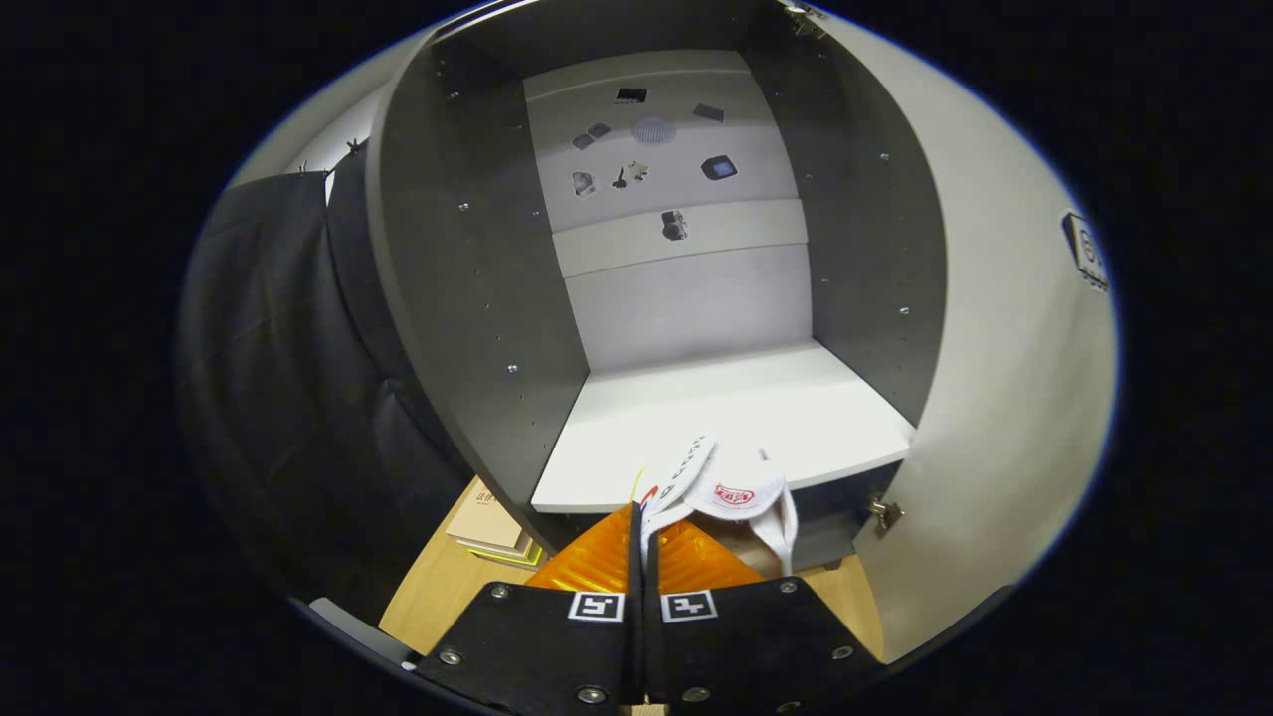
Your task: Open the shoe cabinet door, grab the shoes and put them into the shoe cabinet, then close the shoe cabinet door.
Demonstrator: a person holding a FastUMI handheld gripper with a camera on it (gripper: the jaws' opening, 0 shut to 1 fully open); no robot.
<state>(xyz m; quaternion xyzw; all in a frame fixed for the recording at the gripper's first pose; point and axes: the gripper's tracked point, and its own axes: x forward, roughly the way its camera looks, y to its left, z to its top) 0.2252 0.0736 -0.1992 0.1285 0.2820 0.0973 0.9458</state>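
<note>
My gripper is shut on a white shoe, pinching a thin part of it between both fingers. The shoe has a red logo on its tongue and hangs just ahead of the fingertips, at the front lip of the cabinet's white shelf. The shoe cabinet stands open straight ahead, with grey side walls and a pale back panel. Its door is swung wide to the right, with hinges at its top and bottom corners.
Black cloth hangs left of the cabinet. A stack of flat booklets lies on the wooden floor below the cabinet's left corner. Small dark cut-outs dot the upper back panel.
</note>
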